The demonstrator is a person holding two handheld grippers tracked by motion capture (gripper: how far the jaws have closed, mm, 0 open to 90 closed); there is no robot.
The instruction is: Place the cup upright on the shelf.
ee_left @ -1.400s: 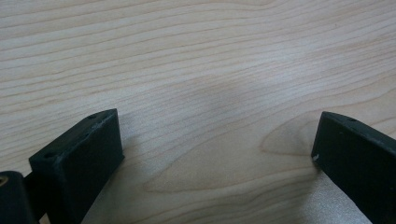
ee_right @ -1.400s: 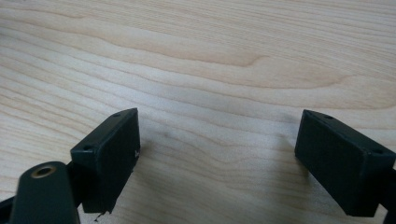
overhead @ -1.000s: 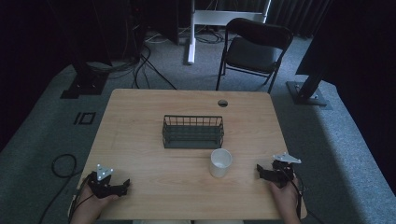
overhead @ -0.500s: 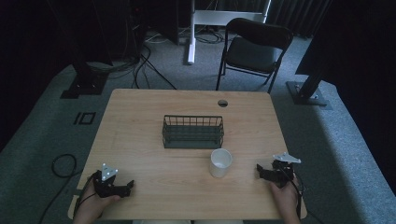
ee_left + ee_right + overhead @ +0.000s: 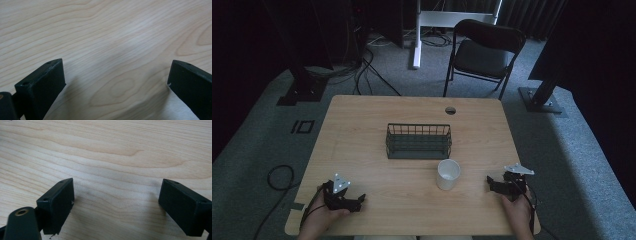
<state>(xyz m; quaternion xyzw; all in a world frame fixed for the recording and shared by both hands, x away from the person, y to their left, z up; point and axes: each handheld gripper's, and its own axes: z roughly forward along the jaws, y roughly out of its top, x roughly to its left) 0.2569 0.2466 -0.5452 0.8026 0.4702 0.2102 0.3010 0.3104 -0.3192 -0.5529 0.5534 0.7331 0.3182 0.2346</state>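
Note:
A white cup (image 5: 448, 173) stands upright on the wooden table (image 5: 362, 130), just in front of a dark wire basket (image 5: 418, 141) at the middle. My left gripper (image 5: 358, 200) rests near the front left corner, held by a hand, its jaws pointing right. My right gripper (image 5: 490, 183) lies near the front right edge, jaws pointing left toward the cup, a short gap away from it. In the left gripper view the gripper (image 5: 116, 72) is open over bare wood. The right gripper (image 5: 116, 192) in its own view is also open, with nothing between its jaws.
A round cable hole (image 5: 450, 110) sits near the table's far edge. Behind the table stand a black folding chair (image 5: 484, 52) and a white desk frame (image 5: 417, 35). Cables (image 5: 277, 175) lie on the grey carpet to the left.
My left gripper has shifted a little to the right along the front edge. The right gripper, cup and basket have not moved.

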